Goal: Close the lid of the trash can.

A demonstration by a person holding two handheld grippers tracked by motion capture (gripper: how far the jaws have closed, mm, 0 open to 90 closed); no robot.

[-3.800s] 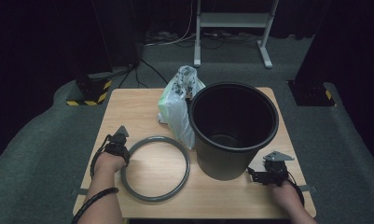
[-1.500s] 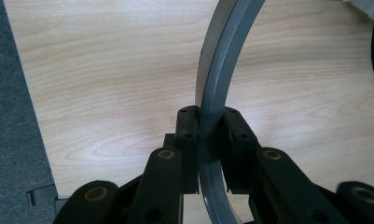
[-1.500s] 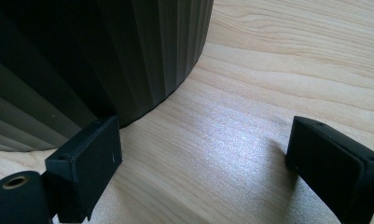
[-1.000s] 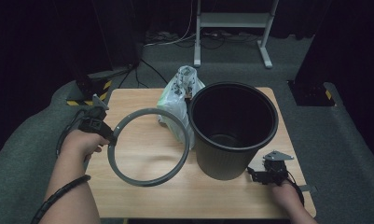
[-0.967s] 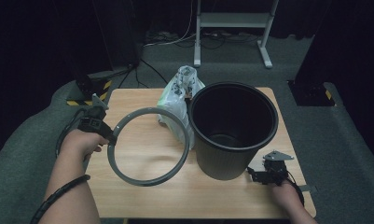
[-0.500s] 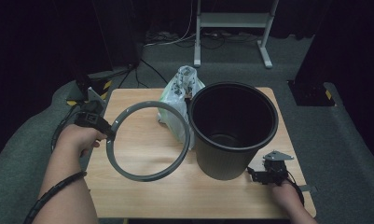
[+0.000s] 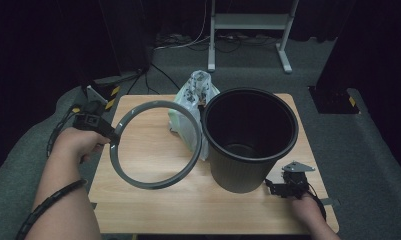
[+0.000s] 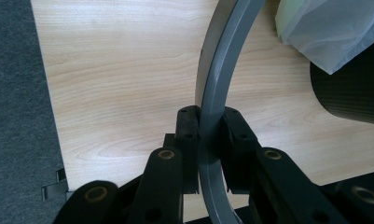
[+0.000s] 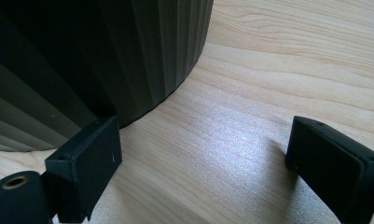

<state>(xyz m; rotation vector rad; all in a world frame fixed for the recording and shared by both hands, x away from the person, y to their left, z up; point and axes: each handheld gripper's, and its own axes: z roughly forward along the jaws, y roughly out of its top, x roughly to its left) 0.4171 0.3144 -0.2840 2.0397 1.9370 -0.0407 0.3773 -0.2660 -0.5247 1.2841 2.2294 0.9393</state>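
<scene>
A pale wooden table (image 7: pixel 153 200) is standing on grey carpet in a dark room. The left gripper (image 8: pixel 208 140) is clamping a grey plastic ring (image 7: pixel 119 170), lifted at the table's left. The right gripper (image 9: pixel 201 163) is resting, jaws apart, near-right, beside a black ribbed bucket (image 7: pixel 238 172); a knotted translucent plastic bag (image 7: pixel 188 130) is leaning behind the ring.

The high view looks forward and down from above the person's side onto the whole wooden table (image 7: pixel 153 200), with dark floor beyond. The left gripper view sits very close, looking along its jaws down at the table's left part, taking in the grey ring (image 8: pixel 217 84), a corner of the plastic bag (image 8: pixel 334 32) and the black bin (image 8: pixel 348 93). The right gripper view sits low and close, facing the bin's ribbed wall (image 9: pixel 82 60) across bare tabletop. All three share the bin and tabletop.
</scene>
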